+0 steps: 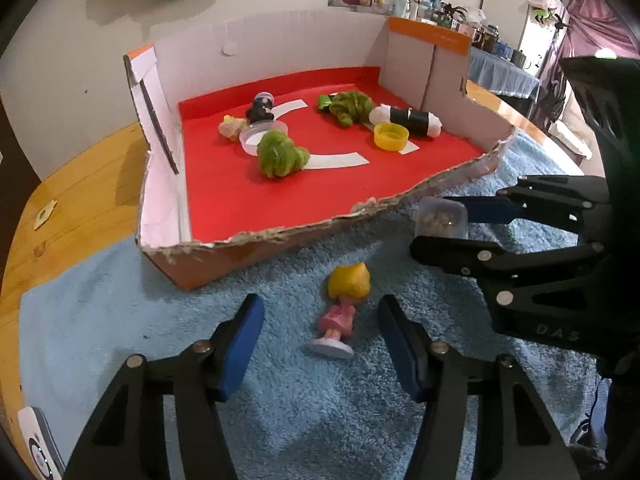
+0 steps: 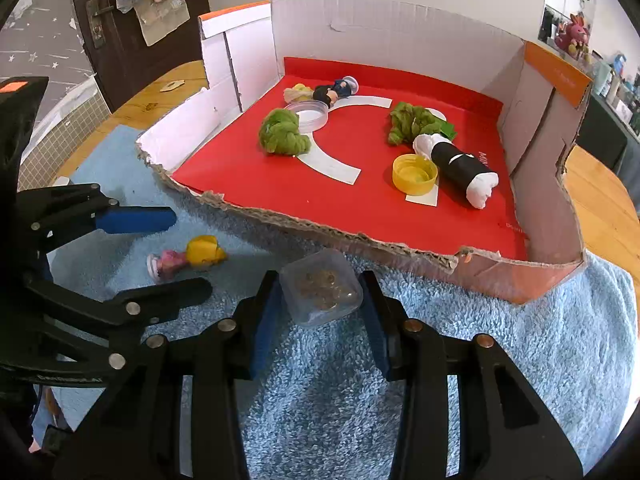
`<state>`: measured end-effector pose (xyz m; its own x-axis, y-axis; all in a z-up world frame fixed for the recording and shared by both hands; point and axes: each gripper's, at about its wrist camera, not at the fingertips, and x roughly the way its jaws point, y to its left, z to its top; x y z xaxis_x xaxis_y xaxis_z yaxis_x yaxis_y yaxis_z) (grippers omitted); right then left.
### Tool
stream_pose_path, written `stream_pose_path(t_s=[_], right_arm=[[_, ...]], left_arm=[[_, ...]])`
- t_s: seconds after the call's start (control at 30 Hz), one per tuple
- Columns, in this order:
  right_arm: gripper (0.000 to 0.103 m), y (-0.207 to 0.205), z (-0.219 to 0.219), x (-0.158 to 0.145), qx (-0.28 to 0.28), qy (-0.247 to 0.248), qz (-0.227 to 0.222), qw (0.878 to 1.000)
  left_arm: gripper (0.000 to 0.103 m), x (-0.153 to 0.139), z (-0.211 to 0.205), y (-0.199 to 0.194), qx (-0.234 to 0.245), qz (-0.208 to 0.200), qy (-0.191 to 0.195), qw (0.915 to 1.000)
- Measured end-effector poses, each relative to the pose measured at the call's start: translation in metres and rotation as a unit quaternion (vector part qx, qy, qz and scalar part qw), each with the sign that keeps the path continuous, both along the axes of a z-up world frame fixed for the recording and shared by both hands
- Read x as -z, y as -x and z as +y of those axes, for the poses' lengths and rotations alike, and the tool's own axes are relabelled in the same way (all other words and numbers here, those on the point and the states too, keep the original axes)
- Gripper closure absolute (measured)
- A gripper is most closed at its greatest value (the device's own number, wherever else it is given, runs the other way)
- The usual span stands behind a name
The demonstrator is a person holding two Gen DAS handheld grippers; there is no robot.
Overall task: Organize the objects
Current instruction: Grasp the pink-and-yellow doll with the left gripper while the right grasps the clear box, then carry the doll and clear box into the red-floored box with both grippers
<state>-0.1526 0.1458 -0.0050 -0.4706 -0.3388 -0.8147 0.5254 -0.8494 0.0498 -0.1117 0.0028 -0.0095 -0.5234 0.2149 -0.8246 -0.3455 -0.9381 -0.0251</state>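
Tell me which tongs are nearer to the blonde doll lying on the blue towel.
Left. The left tongs are open around the blonde doll; the right tongs are off to its side, holding a clear box.

Two green fluffy bundles (image 2: 283, 133) (image 2: 410, 122); one yellow cap (image 2: 414, 173); one clear lid (image 2: 310, 116); one black-and-white roll (image 2: 460, 168); two little dolls (image 2: 334, 90) (image 2: 186, 260); one small clear box (image 2: 320, 288); one cardboard box (image 2: 540, 272).

Left gripper (image 1: 320, 344) spread wide, low, right gripper (image 2: 320, 312) clamped, beside it
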Motion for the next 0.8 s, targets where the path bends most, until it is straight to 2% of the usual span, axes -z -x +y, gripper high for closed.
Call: stream_pose_path(t_s=[0.03, 0.1, 0.17, 0.4, 0.8], right_arm=[[0.065, 0.000, 0.000, 0.000, 0.001, 0.001, -0.001, 1.000], [0.065, 0.000, 0.000, 0.000, 0.003, 0.003, -0.001, 1.000], [0.065, -0.002, 0.000, -0.001, 0.006, 0.007, -0.001, 1.000], [0.065, -0.009, 0.001, -0.006, 0.012, 0.023, -0.002, 1.000], [0.065, -0.027, 0.004, -0.020, 0.018, 0.046, 0.003, 0.999]], left_arm=[[0.051, 0.000, -0.002, -0.001, -0.005, 0.003, -0.001, 1.0000], [0.070, -0.001, -0.008, -0.001, -0.015, 0.005, -0.010, 0.9998], [0.083, -0.001, -0.011, -0.001, -0.024, 0.006, -0.013, 0.9996], [0.083, -0.002, -0.018, -0.003, -0.051, 0.001, -0.040, 0.9979], [0.083, -0.010, -0.021, -0.019, -0.082, 0.007, -0.059, 0.9949]])
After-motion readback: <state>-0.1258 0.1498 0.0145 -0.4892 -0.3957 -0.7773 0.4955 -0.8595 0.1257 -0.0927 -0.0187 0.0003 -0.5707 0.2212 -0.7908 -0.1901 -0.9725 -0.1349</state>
